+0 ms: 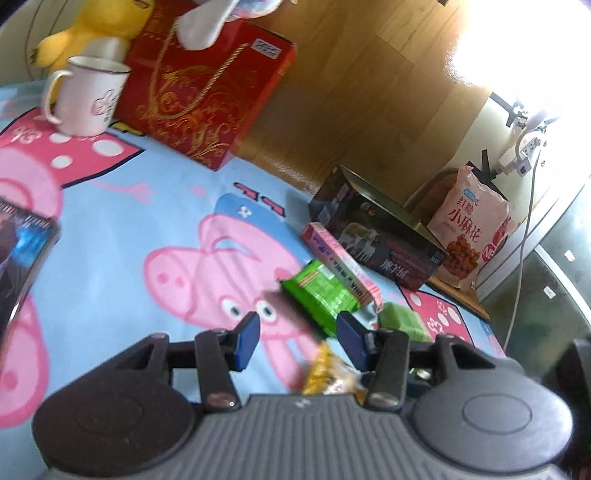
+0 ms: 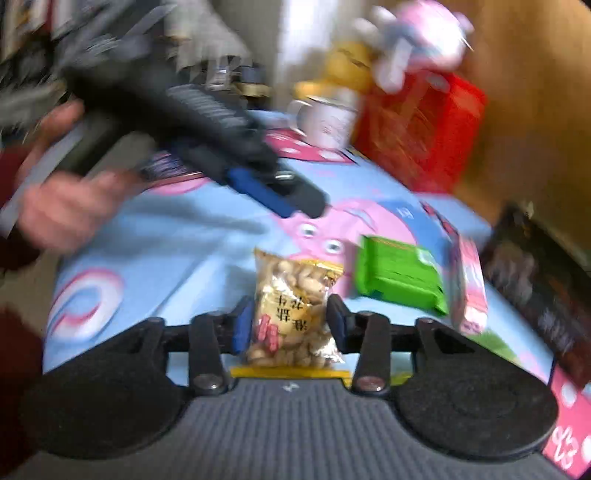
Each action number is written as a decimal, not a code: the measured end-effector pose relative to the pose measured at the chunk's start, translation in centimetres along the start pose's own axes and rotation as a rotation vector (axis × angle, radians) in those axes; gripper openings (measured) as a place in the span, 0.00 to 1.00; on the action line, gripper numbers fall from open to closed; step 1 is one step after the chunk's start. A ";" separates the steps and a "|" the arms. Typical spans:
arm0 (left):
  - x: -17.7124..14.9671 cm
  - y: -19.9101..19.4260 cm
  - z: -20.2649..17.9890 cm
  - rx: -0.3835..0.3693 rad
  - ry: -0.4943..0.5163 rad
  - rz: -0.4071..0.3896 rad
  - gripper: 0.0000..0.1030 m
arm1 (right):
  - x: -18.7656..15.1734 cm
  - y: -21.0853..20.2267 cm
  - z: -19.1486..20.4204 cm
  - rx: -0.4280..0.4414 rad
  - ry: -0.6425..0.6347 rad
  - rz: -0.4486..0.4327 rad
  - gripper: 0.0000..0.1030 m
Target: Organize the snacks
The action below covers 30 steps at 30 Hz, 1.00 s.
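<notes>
A clear peanut bag (image 2: 291,314) with a yellow edge lies on the cartoon-print cloth (image 2: 184,251) between the fingers of my right gripper (image 2: 290,321), which is open around it. A green snack pack (image 2: 399,275) and a pink box (image 2: 469,284) lie to its right. My left gripper (image 1: 301,338) is open and empty above the cloth (image 1: 147,206); the green pack (image 1: 321,293), the pink box (image 1: 340,260) and the peanut bag (image 1: 328,373) lie near its right finger. The left gripper (image 2: 273,192) also shows in the blurred right wrist view, held by a hand.
A dark box (image 1: 380,229) stands right of the pink box. A red gift box (image 1: 207,96), a white mug (image 1: 88,96) and a yellow plush toy (image 1: 96,26) sit at the back. A pink snack bag (image 1: 472,229) stands off the table's right edge. A dark box (image 1: 22,254) is at left.
</notes>
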<state>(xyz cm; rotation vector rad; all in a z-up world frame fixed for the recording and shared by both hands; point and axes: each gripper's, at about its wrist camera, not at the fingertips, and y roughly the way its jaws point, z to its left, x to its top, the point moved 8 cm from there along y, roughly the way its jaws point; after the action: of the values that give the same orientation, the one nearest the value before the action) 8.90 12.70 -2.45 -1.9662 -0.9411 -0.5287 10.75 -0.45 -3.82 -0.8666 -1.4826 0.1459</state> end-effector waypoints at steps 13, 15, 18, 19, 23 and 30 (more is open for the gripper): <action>-1.9 -0.5 0.1 -0.036 0.016 0.045 0.45 | -3.4 -3.4 -0.6 -0.014 0.378 -0.058 0.70; -2.1 0.1 -0.6 -0.047 0.030 0.057 0.45 | -3.4 -3.1 -0.4 -0.010 0.396 -0.050 0.70; -2.9 1.2 -1.9 -0.063 0.051 0.092 0.45 | -3.2 -2.9 -0.1 -0.029 0.391 -0.045 0.71; -3.3 1.6 -2.2 -0.066 0.058 0.109 0.43 | -3.2 -2.8 -0.1 -0.035 0.382 -0.043 0.71; -4.2 1.8 -3.3 -0.017 0.130 0.102 0.41 | -3.7 -3.1 0.2 -0.084 0.337 -0.032 0.64; -5.2 1.0 -3.2 -0.076 0.086 0.145 0.34 | -4.3 -3.9 -1.9 -0.136 0.376 -0.031 0.38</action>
<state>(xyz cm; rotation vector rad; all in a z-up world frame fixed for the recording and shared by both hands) 6.40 7.52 -4.67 -2.0444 -0.7279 -0.5684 10.27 -6.47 -4.74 -0.9227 -1.1611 -0.1373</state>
